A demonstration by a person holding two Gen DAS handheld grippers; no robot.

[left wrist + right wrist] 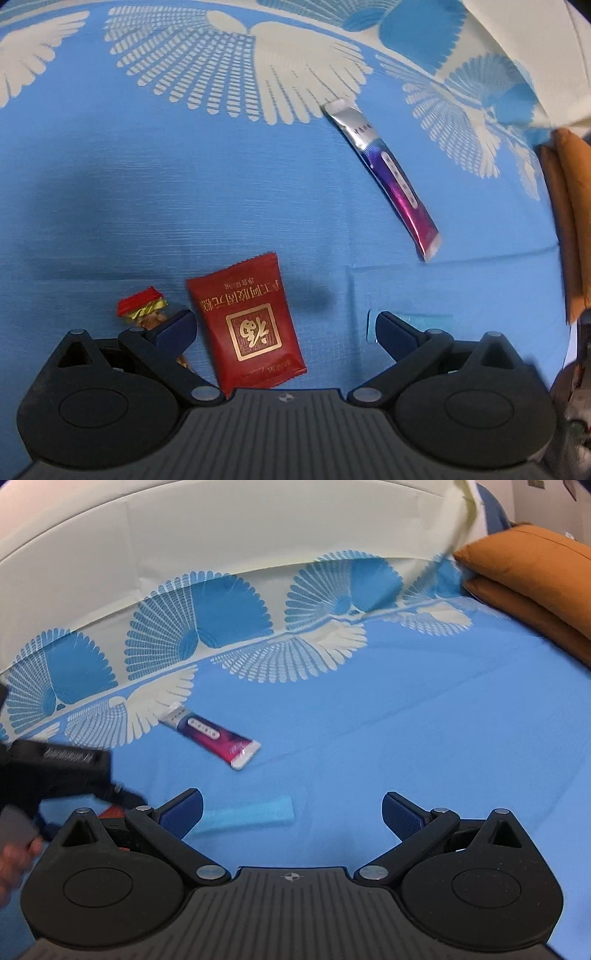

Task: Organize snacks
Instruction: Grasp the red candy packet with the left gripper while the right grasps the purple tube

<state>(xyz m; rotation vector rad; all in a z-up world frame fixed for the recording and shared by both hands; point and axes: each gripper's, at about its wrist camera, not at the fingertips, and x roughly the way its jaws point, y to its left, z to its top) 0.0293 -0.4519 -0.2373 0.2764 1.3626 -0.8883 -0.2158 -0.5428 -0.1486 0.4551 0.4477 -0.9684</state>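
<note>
Both grippers over a blue sheet (184, 184) with a cream fan print. Left gripper (284, 328): jaws spread wide, nothing between the pads; red packet (251, 321) lies flat on the sheet in the gap, closer to the left finger (177, 328), its lower edge hidden behind the gripper body. Small candy (142, 304) with a red-gold twist end sits just left of the red packet, partly covered by that finger. Purple stick (388, 177) lies well beyond the red packet, up and to the right, slanted, silver end on the fan print. Right gripper (291, 812): jaws spread too, empty. Light blue strip (247, 816) lies flat near its left finger (184, 812); whether they touch, can't tell. From this view the purple stick (214, 738) is beyond the strip. Orange pillows (528, 579) are stacked far right of the stick. The other gripper is blurred at the left edge, with part of a hand (14, 856) low in the corner.
</note>
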